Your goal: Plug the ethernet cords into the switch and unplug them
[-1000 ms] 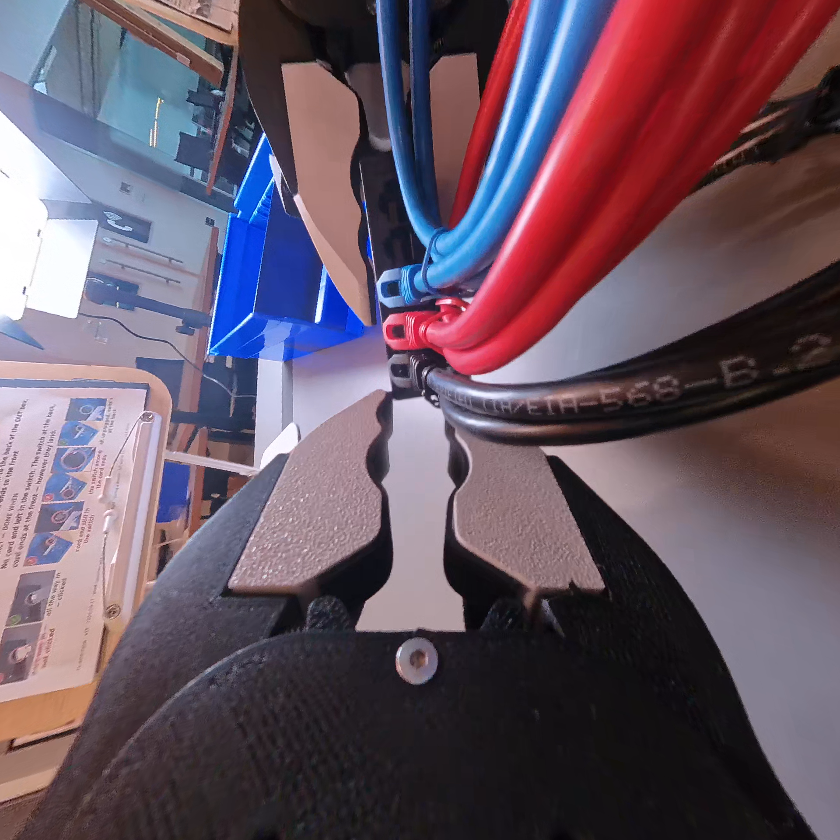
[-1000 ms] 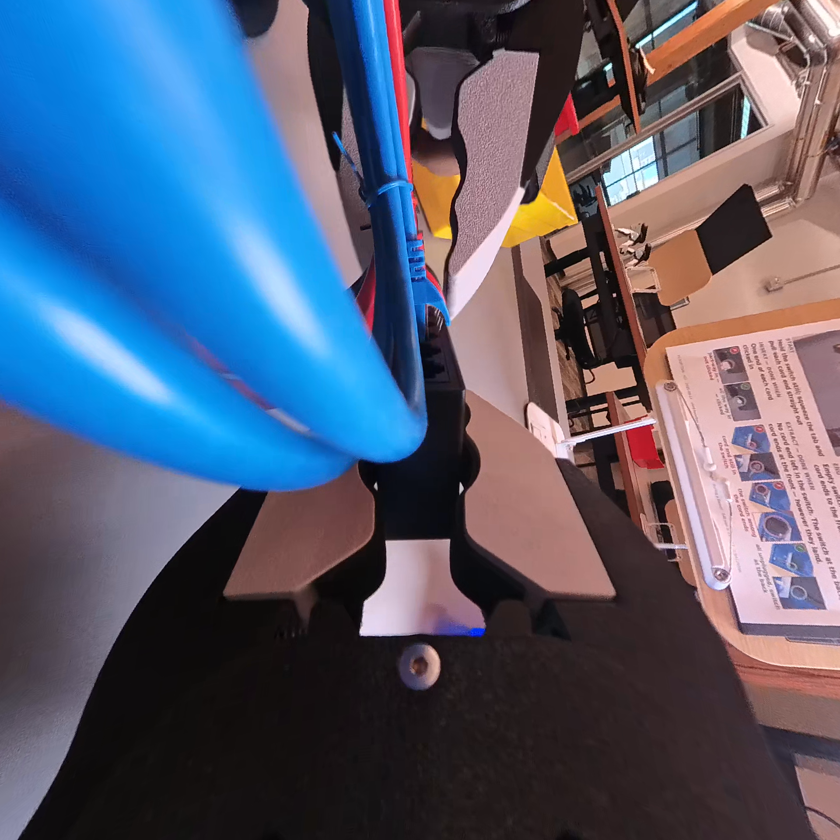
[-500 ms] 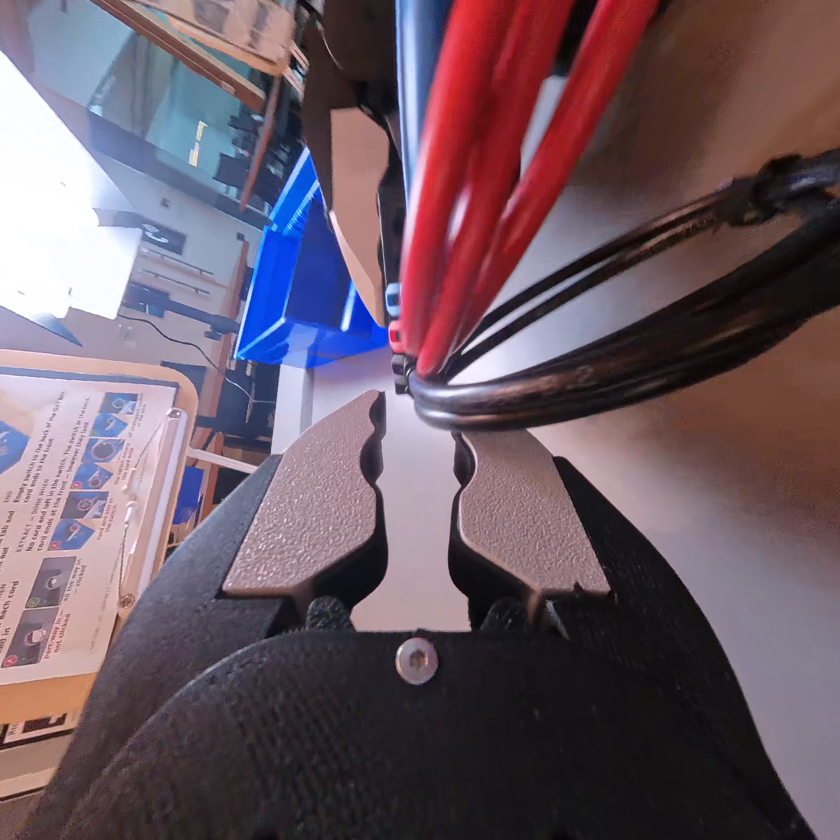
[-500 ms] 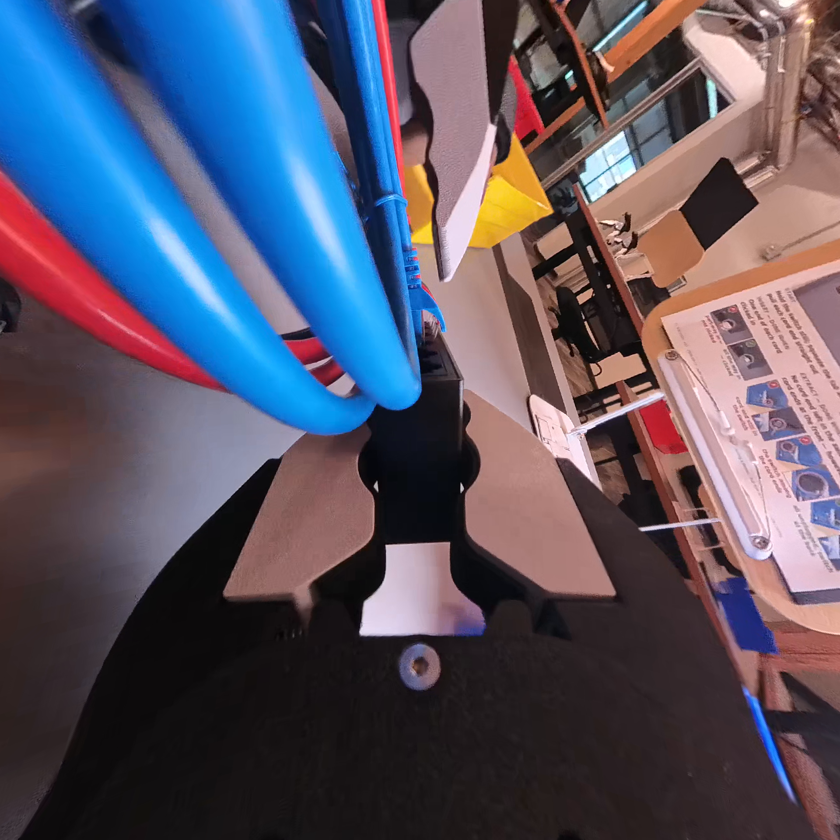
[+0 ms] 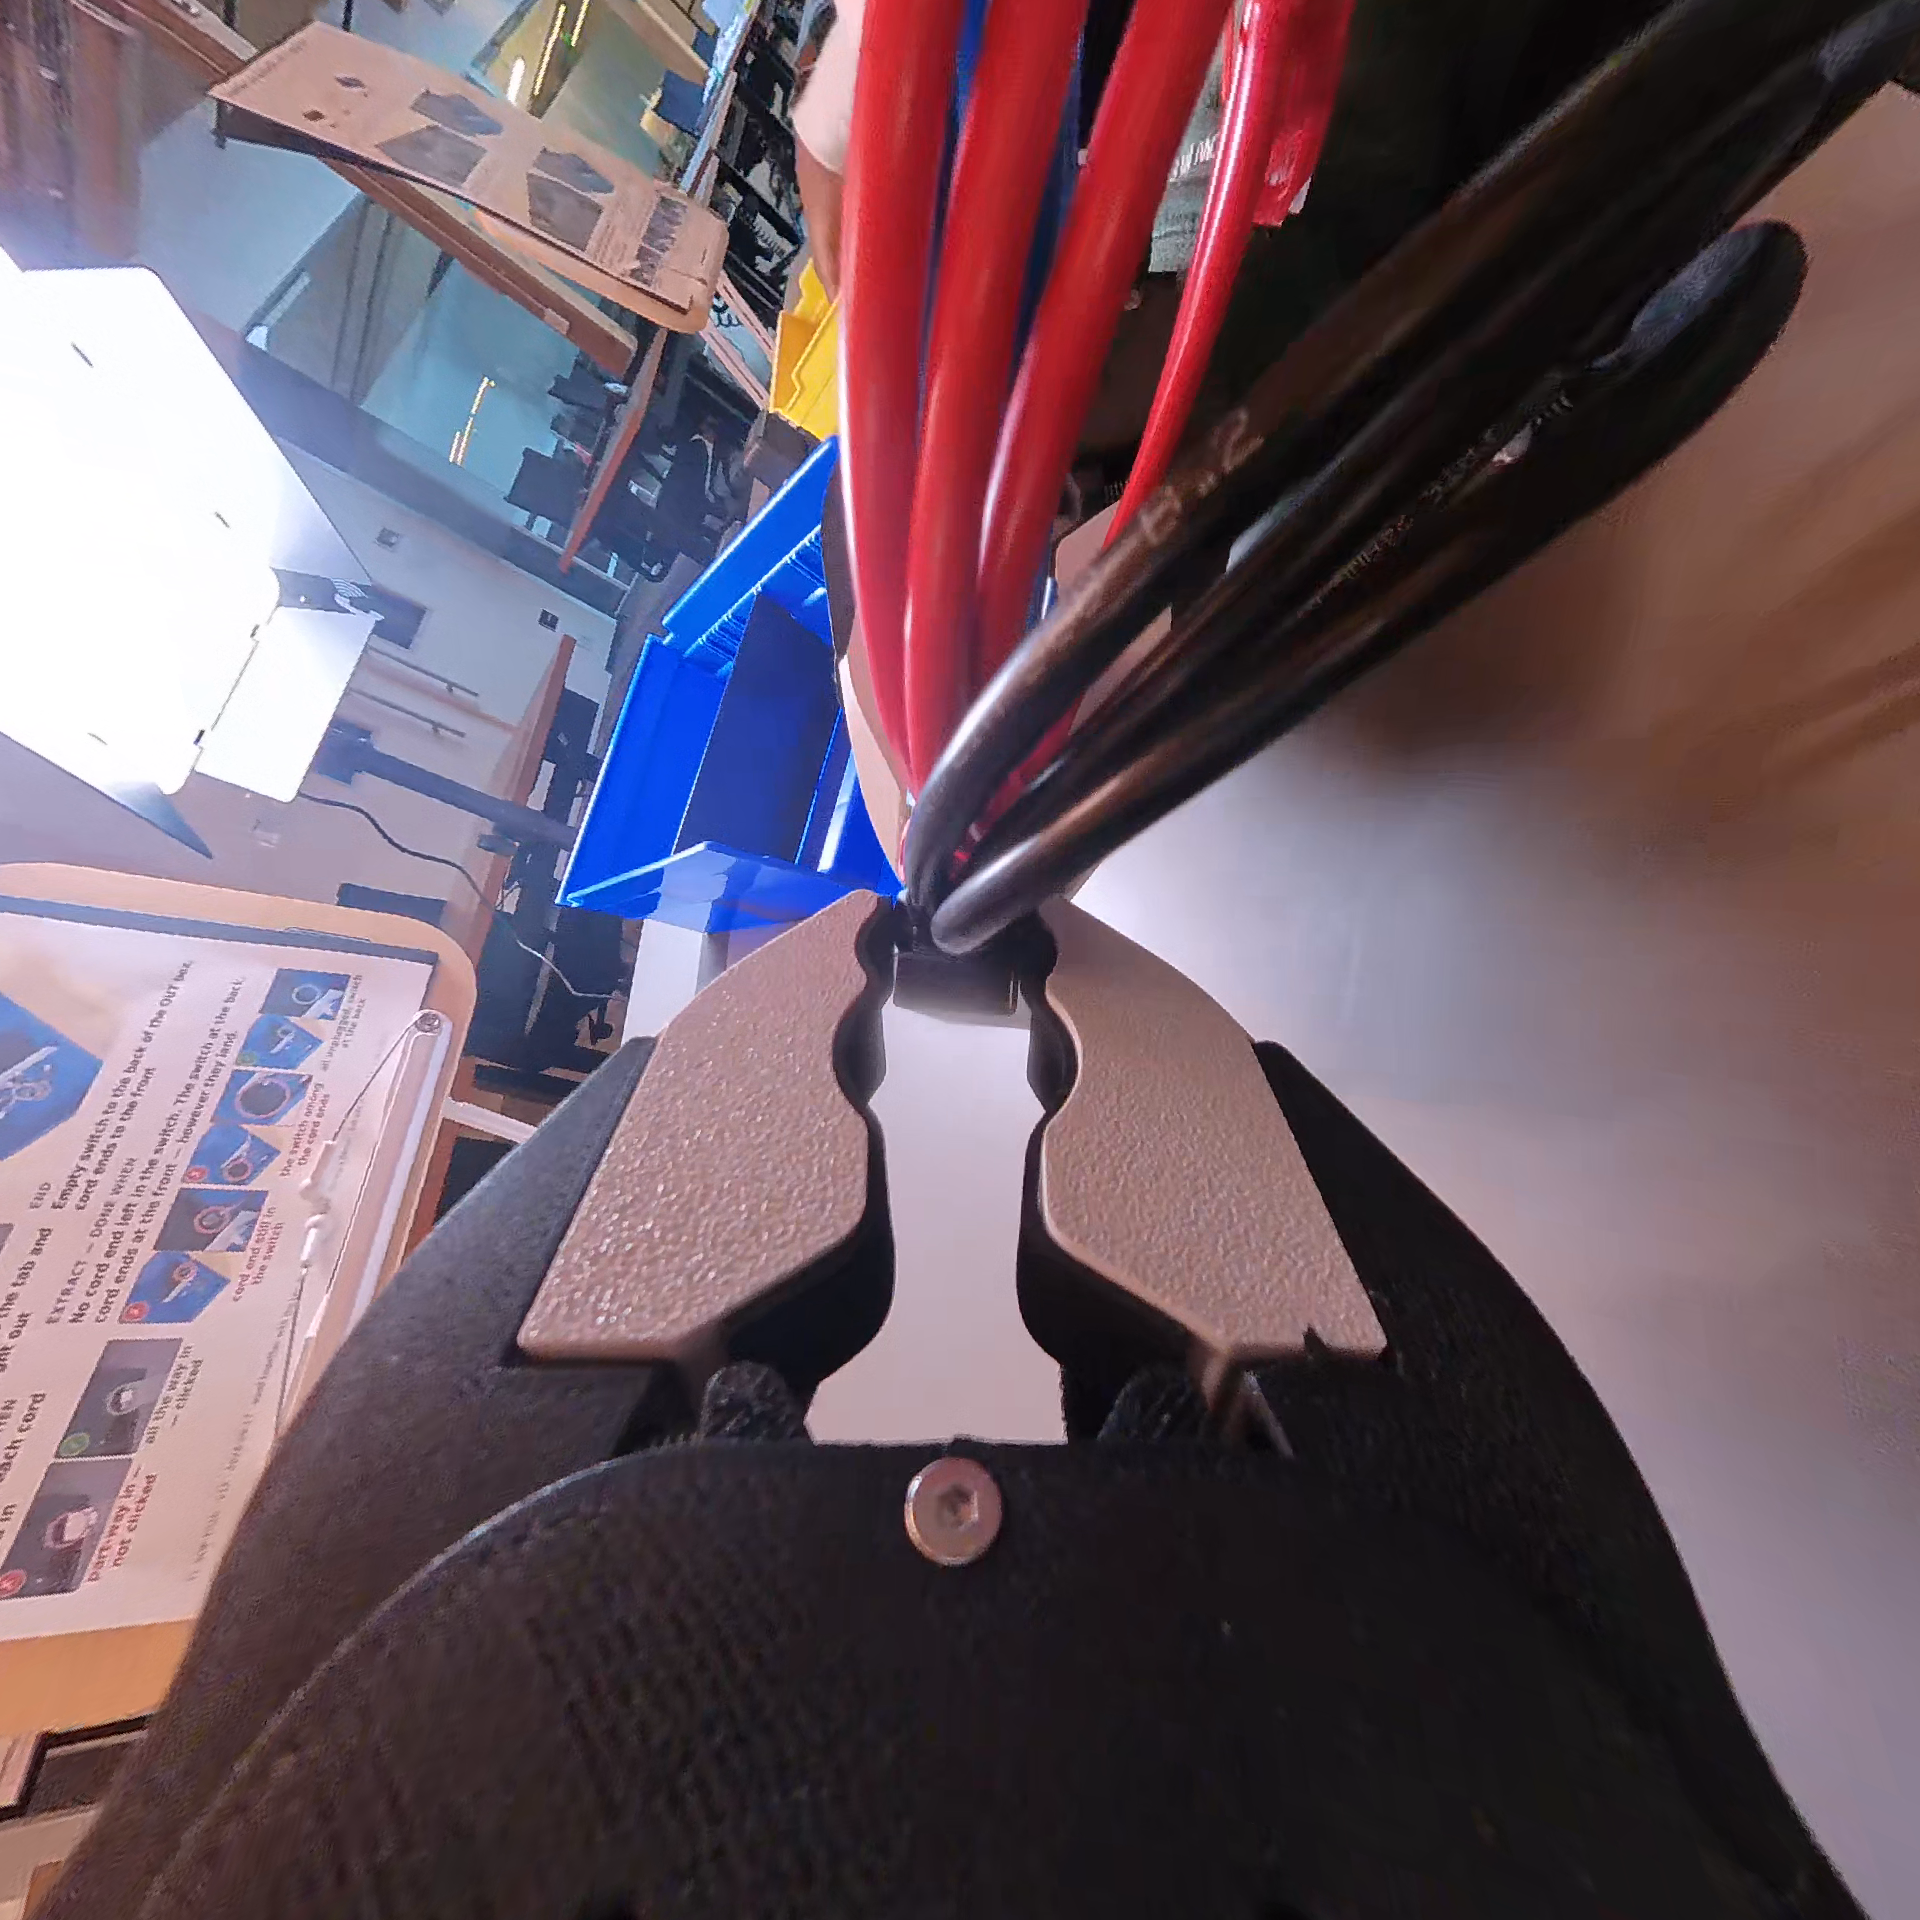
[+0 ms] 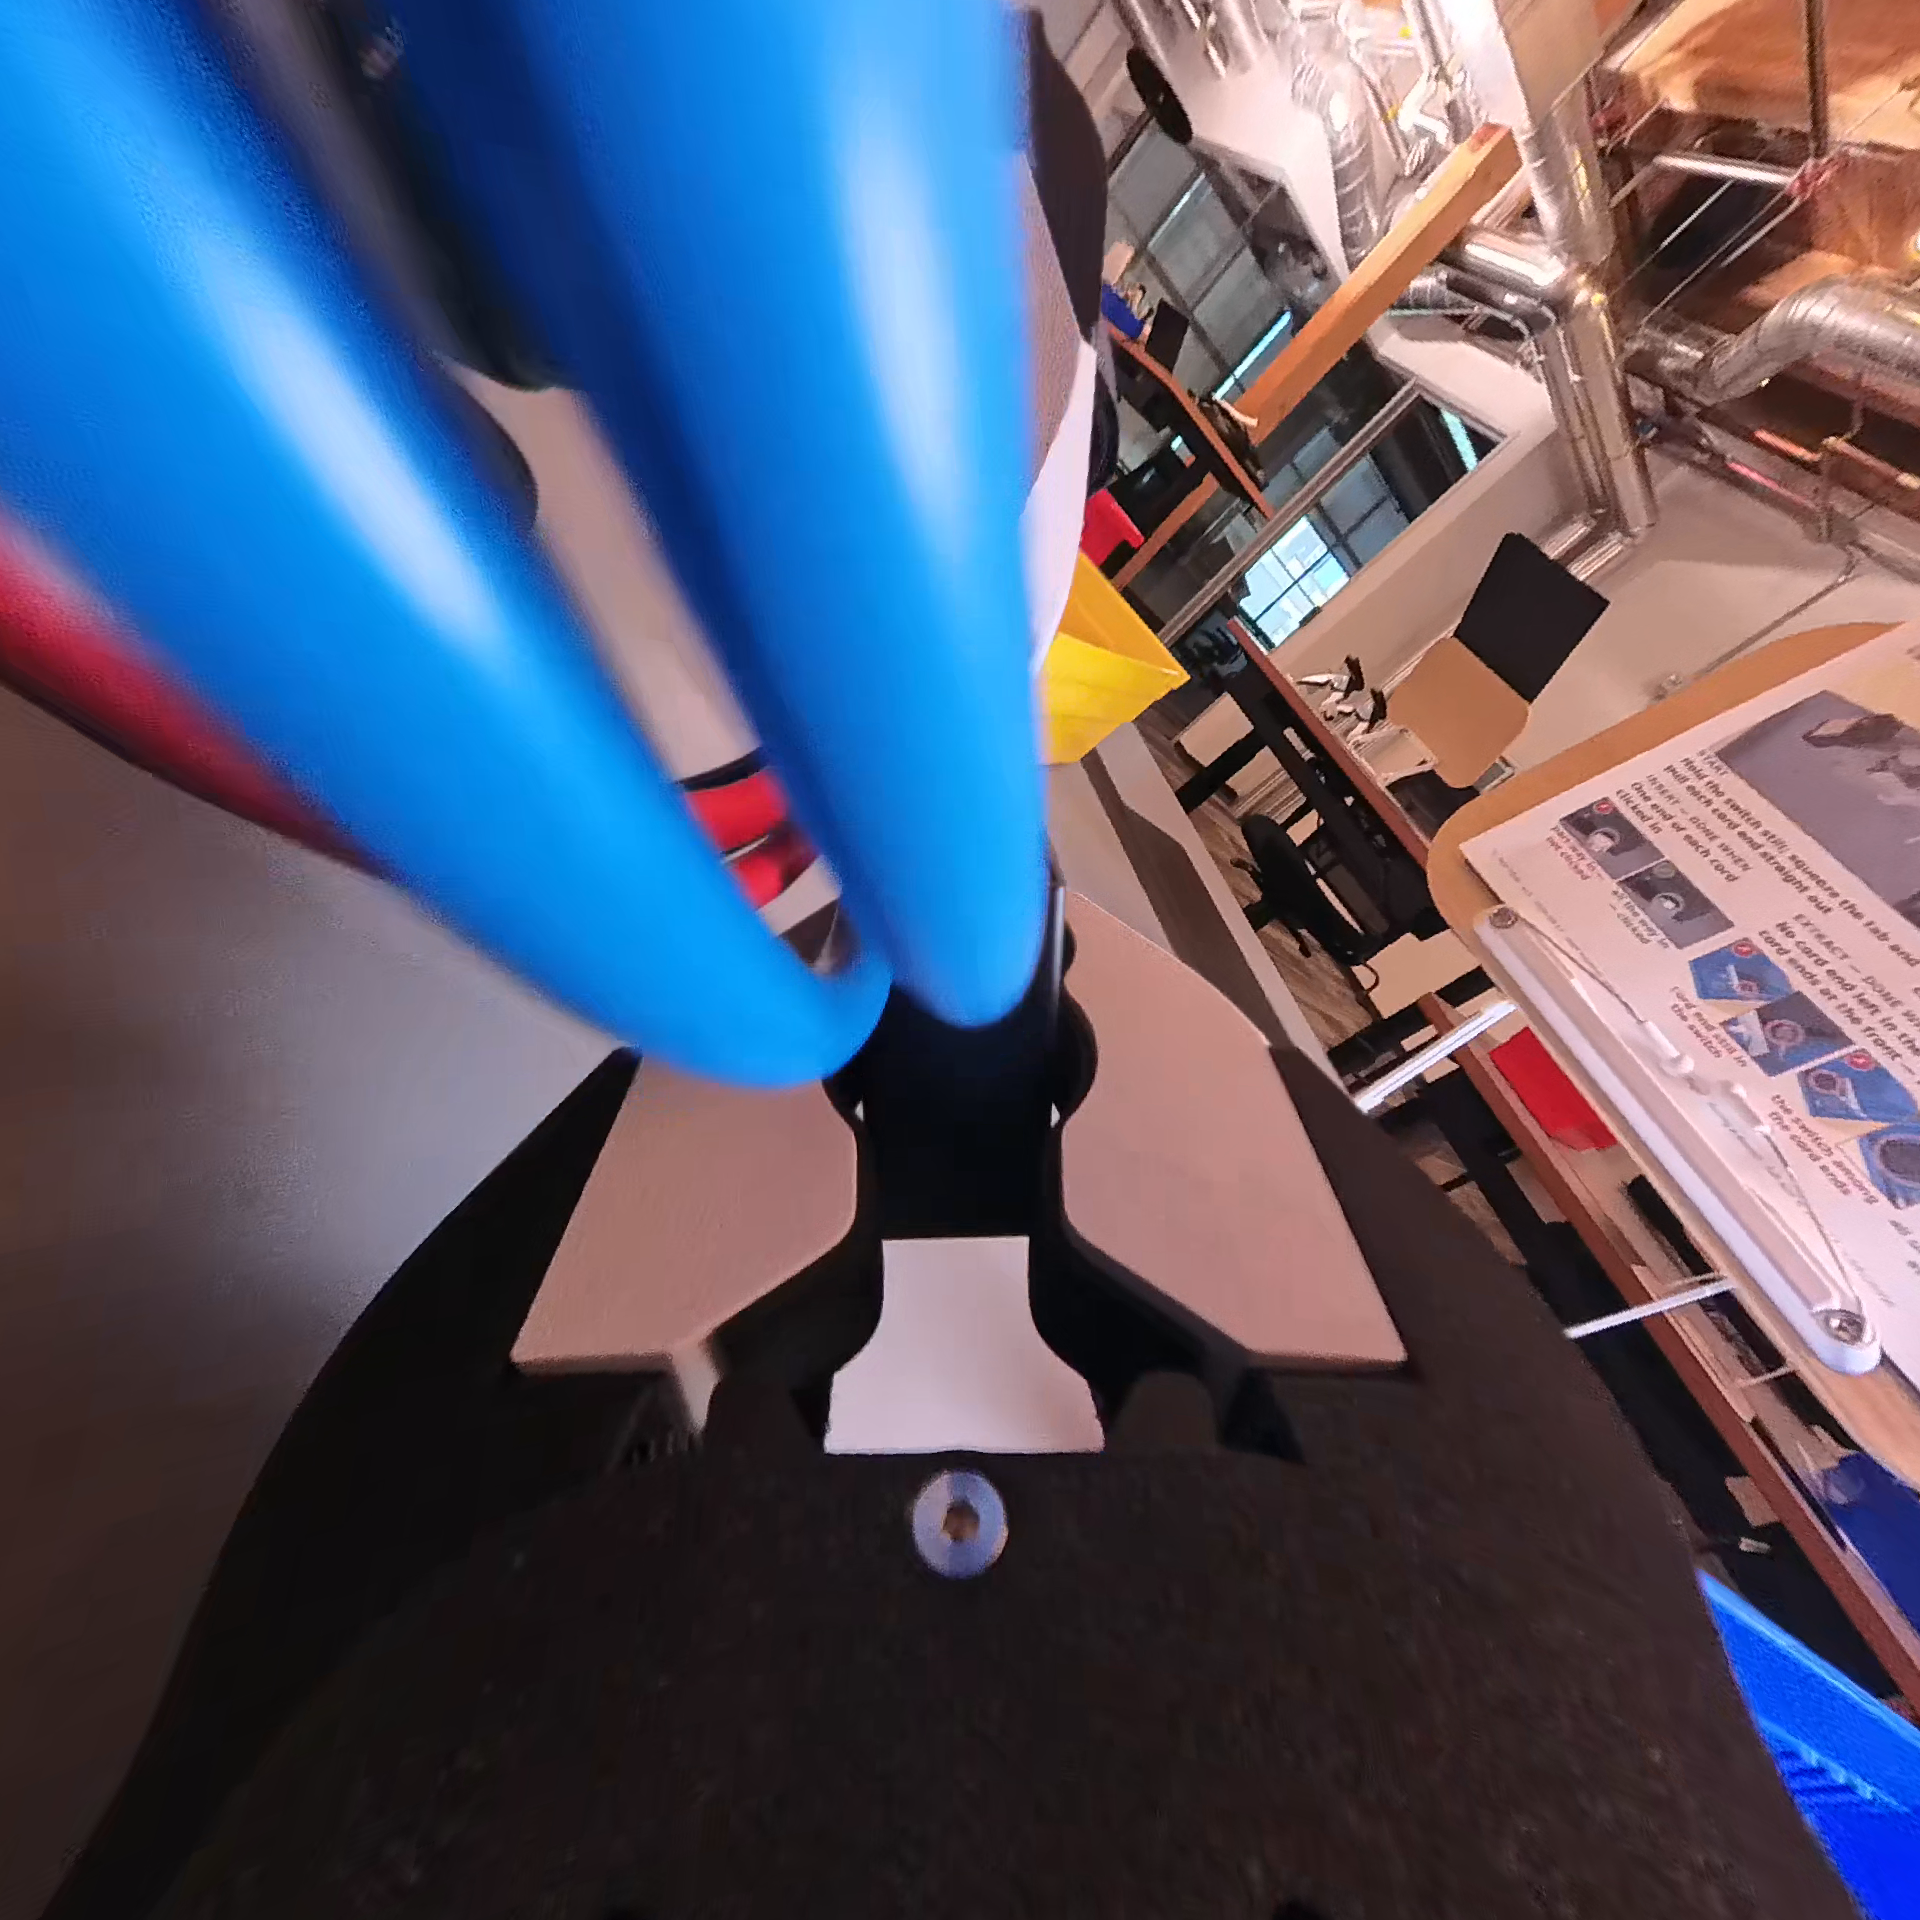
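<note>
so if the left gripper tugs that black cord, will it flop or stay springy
Probably springy rather than limp: the black cord holds smooth, wide loops with no kinks. Its jacket looks thick and glossy, so it could slide between the textured fingers unless gripped near the plug. It is bundled with the red cords, so pulling may drag those along too.

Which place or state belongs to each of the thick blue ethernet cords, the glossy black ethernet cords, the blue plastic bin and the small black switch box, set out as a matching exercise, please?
Things:
1. thick blue ethernet cords
2. glossy black ethernet cords
3. blue plastic bin
4. small black switch box

Places or states:
A. held between the fingers of the right gripper
B. beyond the left gripper, left of the red cords
C. blurred, close to the right wrist camera
D. running to the upper right of the left wrist view

Pairs: 1-C, 2-D, 3-B, 4-A
</note>
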Demonstrator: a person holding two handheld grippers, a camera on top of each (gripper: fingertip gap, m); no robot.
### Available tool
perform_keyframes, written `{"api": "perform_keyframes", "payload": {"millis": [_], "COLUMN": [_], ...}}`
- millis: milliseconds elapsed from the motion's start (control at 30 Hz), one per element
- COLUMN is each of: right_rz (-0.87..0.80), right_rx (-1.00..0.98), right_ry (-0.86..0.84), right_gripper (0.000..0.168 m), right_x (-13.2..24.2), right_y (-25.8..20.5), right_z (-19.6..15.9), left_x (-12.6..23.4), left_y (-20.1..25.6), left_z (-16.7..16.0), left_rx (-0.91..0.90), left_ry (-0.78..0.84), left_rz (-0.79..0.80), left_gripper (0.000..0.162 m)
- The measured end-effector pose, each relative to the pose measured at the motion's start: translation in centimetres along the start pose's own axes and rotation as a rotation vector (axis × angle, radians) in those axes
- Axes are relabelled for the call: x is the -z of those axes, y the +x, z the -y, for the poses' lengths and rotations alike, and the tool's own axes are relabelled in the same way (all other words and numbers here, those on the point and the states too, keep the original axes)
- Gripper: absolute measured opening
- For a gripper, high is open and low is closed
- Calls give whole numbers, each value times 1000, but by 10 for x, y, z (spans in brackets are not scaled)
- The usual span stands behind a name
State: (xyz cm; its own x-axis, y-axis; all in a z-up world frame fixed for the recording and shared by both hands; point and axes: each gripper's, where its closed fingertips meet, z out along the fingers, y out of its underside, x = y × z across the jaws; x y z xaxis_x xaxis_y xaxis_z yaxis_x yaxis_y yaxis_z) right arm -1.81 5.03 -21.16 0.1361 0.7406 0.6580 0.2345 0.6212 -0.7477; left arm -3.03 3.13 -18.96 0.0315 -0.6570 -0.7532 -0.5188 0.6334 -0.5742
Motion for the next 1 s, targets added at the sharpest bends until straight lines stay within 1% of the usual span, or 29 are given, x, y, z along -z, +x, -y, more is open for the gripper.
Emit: {"api": "perform_keyframes", "payload": {"millis": [33,167,333,467,500,533,567,833,1000], "right_rz": [-5,-33,-141,-173,-178,-183,-185,-190,-193], "right_rx": [4,24,12,33,38,40,43,36,91], "right_ry": [6,20,74,86,87,89,91,83,46], "right_gripper": [30,29,30,29,29,30,29,29,32], "right_x": [1,3,9,15,16,17,18,22,21], "right_y": [1,2,21,26,27,28,30,35,32], "right_z": [2,7,22,28,29,29,30,28,27], "left_x": [1,1,4,1,0,0,-1,-6,-9], "left_y": [0,-2,-25,-33,-34,-32,-31,-38,-36], "left_z": [0,5,24,28,28,28,30,34,31], "left_rx": [1,-27,-96,-120,-148,-173,-191,-232,-208], "left_ry": [2,-12,-30,-85,-104,-118,-122,-162,-177], "left_rz": [1,-9,-15,-102,-120,-148,-163,-203,-237], "left_gripper": [23,23,24,34,34,27,24,21,21]}}
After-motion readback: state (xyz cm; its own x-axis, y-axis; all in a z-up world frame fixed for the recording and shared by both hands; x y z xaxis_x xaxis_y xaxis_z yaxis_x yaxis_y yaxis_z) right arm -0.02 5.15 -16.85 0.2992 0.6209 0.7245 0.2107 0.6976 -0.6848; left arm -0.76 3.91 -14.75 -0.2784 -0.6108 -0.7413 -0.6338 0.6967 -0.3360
